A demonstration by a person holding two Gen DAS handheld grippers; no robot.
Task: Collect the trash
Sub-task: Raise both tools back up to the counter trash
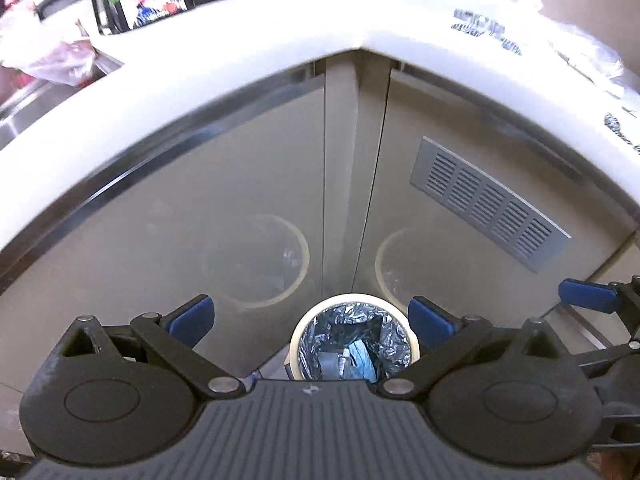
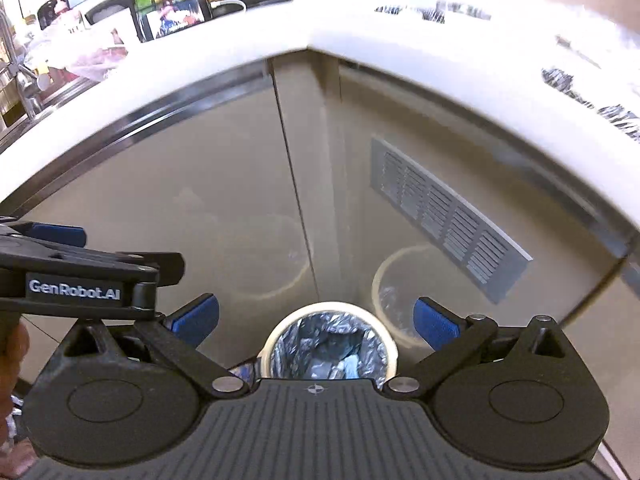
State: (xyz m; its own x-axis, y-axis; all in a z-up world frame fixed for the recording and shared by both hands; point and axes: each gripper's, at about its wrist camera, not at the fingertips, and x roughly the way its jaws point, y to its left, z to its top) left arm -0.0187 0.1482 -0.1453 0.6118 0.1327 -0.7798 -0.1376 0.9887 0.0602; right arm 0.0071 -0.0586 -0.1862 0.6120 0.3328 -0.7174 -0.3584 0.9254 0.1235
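A: Trash bin (image 1: 354,340): round, cream-rimmed, lined with a dark crinkled bag. It is seen standing on the floor in the inside corner where two cabinet fronts meet, below the white countertop (image 1: 248,60). Its rim is mirrored in both glossy doors. Contents: crumpled scraps, pale and bluish, lying at the bottom of the liner.

B: Tools, and their state?

A: Left gripper (image 1: 310,322): jaws spread wide, nothing between the blue pads. Right gripper (image 2: 316,322): jaws likewise at full spread, empty. No item is held by either.

B: Relation of bin to tools?

A: From each wrist view the bin mouth is found straight ahead and below, centred between the pads. Both grippers are tilted downward toward it. The bin's axis is upright, so the opening faces the tools. The two grippers are set side by side, just beside one another; neither can be judged clearly nearer the bin.

B: Further trash to be collected?

A: Judged only: printed plastic wrapping (image 1: 486,26) is seen on the countertop to the right, overexposed, and a pinkish bag (image 1: 60,56) by the sink at left. Whether either counts as trash cannot be told. Any next pick is judged to lie above the bin, on the counter.
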